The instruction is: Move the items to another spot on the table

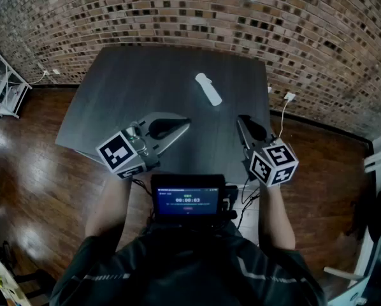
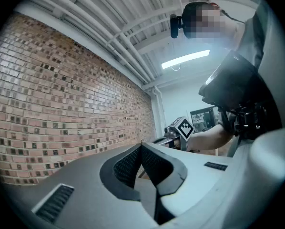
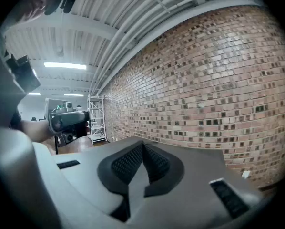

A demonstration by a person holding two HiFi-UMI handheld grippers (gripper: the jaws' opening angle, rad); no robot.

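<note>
A white oblong item (image 1: 208,88) lies flat on the dark grey counter (image 1: 133,81), toward its 12 o'clock edge. The left tongs (image 1: 183,125), at the item's 7 o'clock, and the right tongs (image 1: 243,121), at its 5 o'clock, are both closed together with nothing in them, clear of the item.

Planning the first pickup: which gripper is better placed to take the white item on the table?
Right, probably. The right gripper points almost straight at the white item; the left gripper aims past its near end. Both are shut and empty.
</note>
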